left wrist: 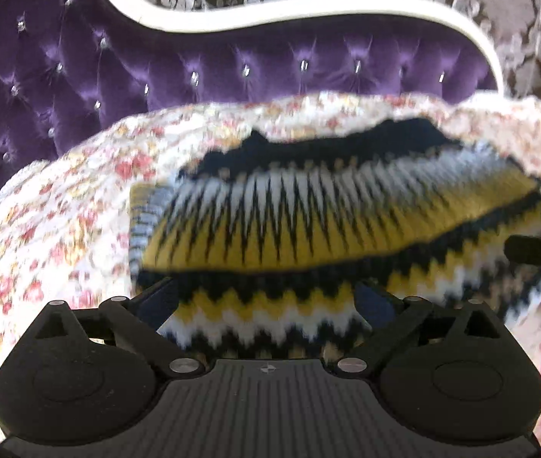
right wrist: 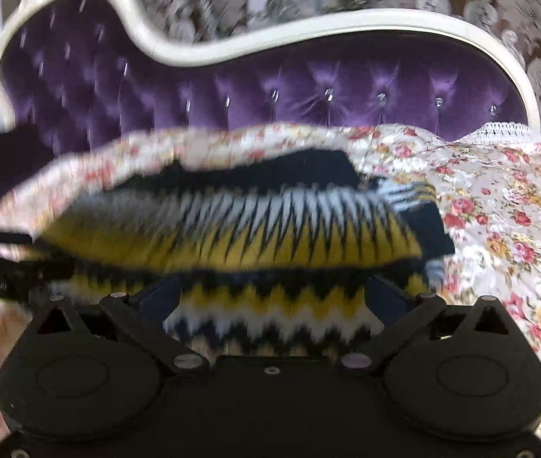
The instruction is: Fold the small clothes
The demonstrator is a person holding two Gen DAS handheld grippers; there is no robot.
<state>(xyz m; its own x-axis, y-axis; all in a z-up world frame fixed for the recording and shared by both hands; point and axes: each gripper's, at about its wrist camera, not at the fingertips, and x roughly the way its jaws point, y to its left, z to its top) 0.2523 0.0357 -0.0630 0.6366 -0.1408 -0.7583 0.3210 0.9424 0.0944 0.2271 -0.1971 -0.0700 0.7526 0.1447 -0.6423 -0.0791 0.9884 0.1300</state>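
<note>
One bed cover (left wrist: 53,206) with little red and yellow flowers lies over the bed, and a purple headboard (left wrist: 202,65) with shiny buttons and a white rim stands at its far edge, under grey patterned wallpaper (left wrist: 518,19). A zigzag knit sweater (left wrist: 308,221) in yellow, black and white lies mid-bed, its near edge lifted. The left hand-held gripper (left wrist: 266,297) and the right hand-held gripper (right wrist: 270,297) each pinch that near edge.

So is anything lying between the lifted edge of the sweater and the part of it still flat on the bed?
Nothing visible. Both tongs, left and right, are already shut on the zigzag sweater, whose near edge is raised over its dark far part. Only the floral bedspread surrounds it; motion blur hides fine detail.
</note>
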